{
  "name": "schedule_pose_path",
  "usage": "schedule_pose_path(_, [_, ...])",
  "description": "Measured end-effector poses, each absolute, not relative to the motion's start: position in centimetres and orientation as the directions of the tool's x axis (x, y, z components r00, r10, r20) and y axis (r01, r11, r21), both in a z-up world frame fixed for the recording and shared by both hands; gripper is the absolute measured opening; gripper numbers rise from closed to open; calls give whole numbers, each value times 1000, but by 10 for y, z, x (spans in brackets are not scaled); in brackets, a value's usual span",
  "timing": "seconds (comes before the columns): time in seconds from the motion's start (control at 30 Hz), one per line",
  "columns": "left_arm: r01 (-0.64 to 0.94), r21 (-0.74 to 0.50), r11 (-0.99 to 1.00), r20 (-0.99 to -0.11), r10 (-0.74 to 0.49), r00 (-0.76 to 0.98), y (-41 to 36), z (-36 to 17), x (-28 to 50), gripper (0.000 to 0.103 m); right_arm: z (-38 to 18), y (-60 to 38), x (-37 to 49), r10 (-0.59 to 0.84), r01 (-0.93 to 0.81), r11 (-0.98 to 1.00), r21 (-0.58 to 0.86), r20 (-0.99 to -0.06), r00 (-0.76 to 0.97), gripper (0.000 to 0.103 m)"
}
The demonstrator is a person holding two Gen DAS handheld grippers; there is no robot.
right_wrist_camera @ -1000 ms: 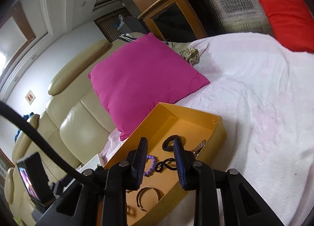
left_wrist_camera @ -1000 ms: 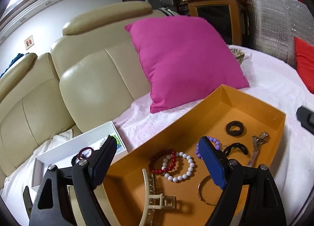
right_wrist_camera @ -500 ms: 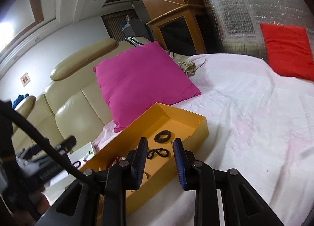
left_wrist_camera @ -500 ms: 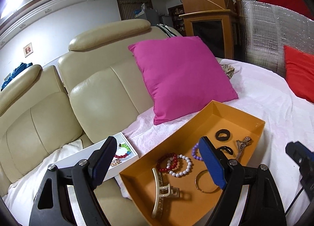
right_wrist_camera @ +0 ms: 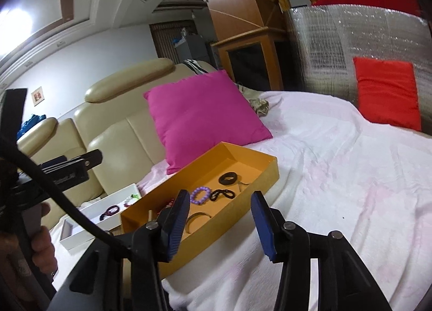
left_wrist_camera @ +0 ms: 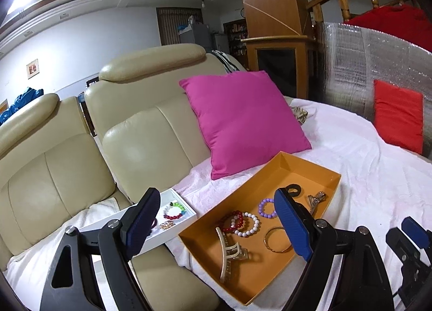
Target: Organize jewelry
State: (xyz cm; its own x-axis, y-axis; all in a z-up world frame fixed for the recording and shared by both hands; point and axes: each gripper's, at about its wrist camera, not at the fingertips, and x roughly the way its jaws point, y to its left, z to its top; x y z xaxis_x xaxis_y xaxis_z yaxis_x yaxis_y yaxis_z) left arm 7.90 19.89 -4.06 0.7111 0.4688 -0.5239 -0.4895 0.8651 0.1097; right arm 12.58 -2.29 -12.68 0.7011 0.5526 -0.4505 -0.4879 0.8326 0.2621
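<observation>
An orange tray (left_wrist_camera: 313, 166) (right_wrist_camera: 267, 173) lies on the white bed cover. It holds a red bead bracelet (left_wrist_camera: 232, 221), a white bead bracelet (left_wrist_camera: 249, 226), a purple bracelet (left_wrist_camera: 266, 205) (right_wrist_camera: 200, 194), a gold bangle (left_wrist_camera: 276, 235), a cream hair claw (left_wrist_camera: 229, 251), black hair ties (right_wrist_camera: 229, 177) and a watch (left_wrist_camera: 316, 199). A white box (left_wrist_camera: 186, 216) (right_wrist_camera: 81, 226) to its left holds a multicoloured bracelet (left_wrist_camera: 175, 210). My left gripper (left_wrist_camera: 216, 226) is open and empty, above and short of the tray. My right gripper (right_wrist_camera: 220, 226) is open and empty before the tray's near side.
A magenta cushion (left_wrist_camera: 243, 122) leans on the cream leather sofa back (left_wrist_camera: 151, 138) behind the tray. A red cushion (left_wrist_camera: 398, 116) rests against a silver foil panel at the right. The white bed cover (right_wrist_camera: 351, 176) spreads to the right of the tray.
Both grippers have pulled back and up from the tray, so it looks smaller and farther. My right gripper's jaws have opened wider. The left stays open.
</observation>
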Motion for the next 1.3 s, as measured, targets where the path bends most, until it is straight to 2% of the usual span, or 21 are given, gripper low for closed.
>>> schedule_pose_path(0.27, [-495,116,861,-468,487,737,198,-19,44,88,-101,-17,81,539,-505,838,205,-449,713,57])
schedule_pose_path(0.43, [-487,139,862,-445,494,747,196,-13,25,92,-88,-11,59,527,-507,843,180,-467,710,60])
schedule_pose_path(0.73, [-475,152,867,-416,492,765,193,-4,-1,93,-74,-2,33,507,-503,850,155,-495,705,61])
schedule_pose_path(1.3, [-432,162,887,-431,457,778,184,-5,-36,95,-58,-3,5,487,-484,862,154,-521,701,61])
